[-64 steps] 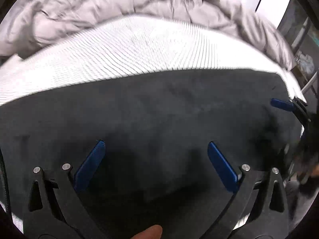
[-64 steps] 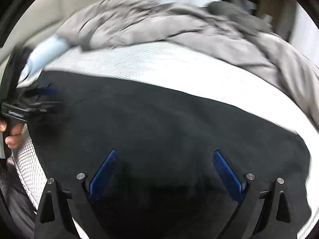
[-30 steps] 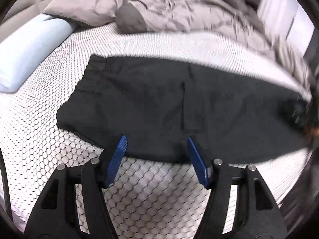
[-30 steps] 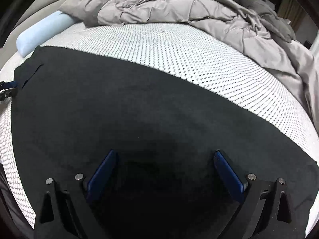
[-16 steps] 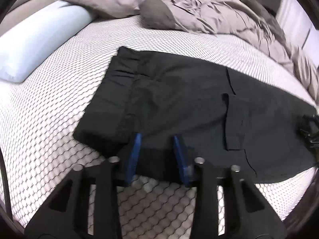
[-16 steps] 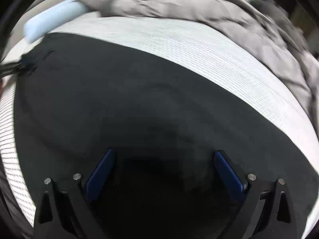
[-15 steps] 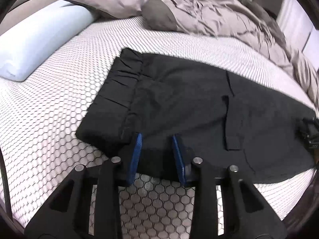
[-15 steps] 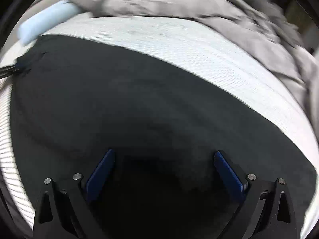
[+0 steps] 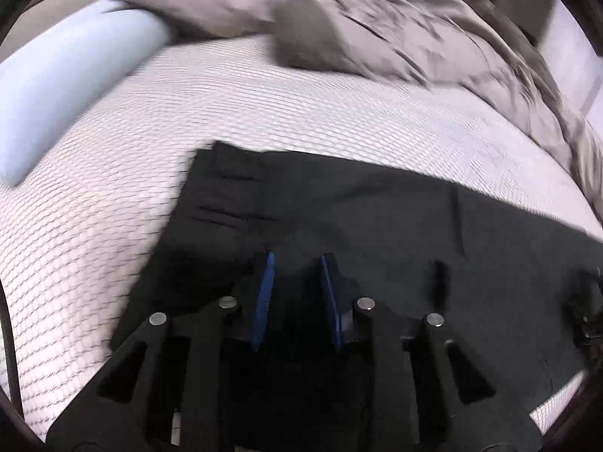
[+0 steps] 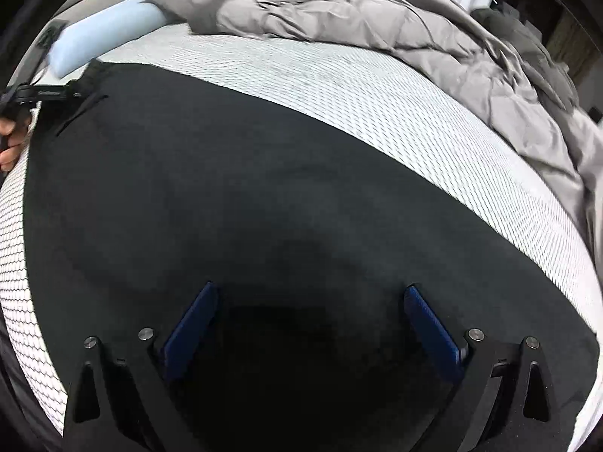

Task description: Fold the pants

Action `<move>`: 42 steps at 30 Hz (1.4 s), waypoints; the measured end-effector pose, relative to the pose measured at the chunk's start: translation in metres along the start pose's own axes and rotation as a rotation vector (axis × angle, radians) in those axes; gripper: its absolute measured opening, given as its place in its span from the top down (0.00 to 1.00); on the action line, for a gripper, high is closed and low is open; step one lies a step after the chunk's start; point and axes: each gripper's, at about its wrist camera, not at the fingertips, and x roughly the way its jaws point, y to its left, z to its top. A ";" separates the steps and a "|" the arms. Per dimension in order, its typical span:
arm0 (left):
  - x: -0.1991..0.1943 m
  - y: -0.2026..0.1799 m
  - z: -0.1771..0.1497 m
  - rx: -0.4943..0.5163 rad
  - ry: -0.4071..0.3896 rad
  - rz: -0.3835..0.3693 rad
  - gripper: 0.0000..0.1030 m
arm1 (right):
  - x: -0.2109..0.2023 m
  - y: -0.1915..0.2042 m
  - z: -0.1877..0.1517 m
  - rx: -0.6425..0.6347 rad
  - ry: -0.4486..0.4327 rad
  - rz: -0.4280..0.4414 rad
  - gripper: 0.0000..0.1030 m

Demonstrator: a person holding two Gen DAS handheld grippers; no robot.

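The bed [image 10: 377, 90] fills both views, with a grey blanket [image 10: 339, 3] at the top. The black pants [image 9: 339, 207] lie flat across the lower frame, apparently not yet folded. The left gripper [image 9: 296, 293] has just been closing on the waist edge, with cloth between its fingers. The right gripper [image 10: 309, 324] hangs wide open above the cloth.

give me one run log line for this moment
stage: gripping waist end | left gripper: jaws just closing over black pants near waistband | right gripper: open above pants | surface: bed
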 end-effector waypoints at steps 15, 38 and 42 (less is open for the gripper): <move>0.056 -0.086 0.033 0.068 0.063 -0.100 0.68 | -0.003 0.003 0.027 0.062 -0.072 0.094 0.03; -0.002 -0.294 -0.130 0.512 0.086 -0.294 0.36 | -0.038 0.019 -0.061 -0.085 -0.022 0.110 0.03; -0.011 -0.277 -0.131 0.475 0.093 -0.325 0.36 | -0.058 -0.039 -0.113 0.033 -0.018 0.065 0.03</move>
